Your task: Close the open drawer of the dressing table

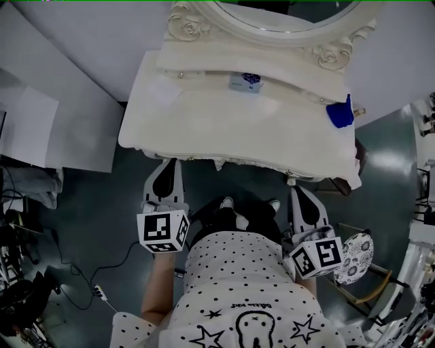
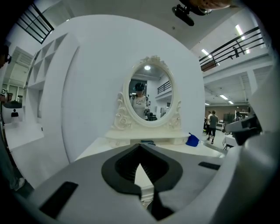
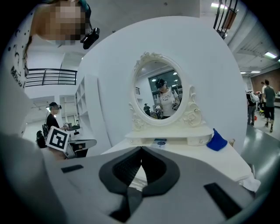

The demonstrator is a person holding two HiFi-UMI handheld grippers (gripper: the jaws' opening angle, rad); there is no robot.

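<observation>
The cream dressing table (image 1: 204, 115) with its oval mirror (image 1: 285, 13) stands in front of me. In the head view its top hides the front, so no drawer shows there. My left gripper (image 1: 170, 163) is shut and empty, its tips just below the table's front edge on the left. In the left gripper view the left gripper (image 2: 140, 144) points at the table top (image 2: 105, 144) and mirror (image 2: 148, 94). My right gripper (image 1: 296, 190) is also shut and empty, near the front edge on the right. The right gripper (image 3: 141, 148) faces the mirror (image 3: 162, 94).
A blue cloth (image 1: 340, 114) lies on the table's right end, and a small blue-and-white packet (image 1: 246, 81) lies by the mirror shelf. A stool with a patterned seat (image 1: 355, 257) stands at my right. Cables (image 1: 68, 265) run over the floor at left. People stand far off.
</observation>
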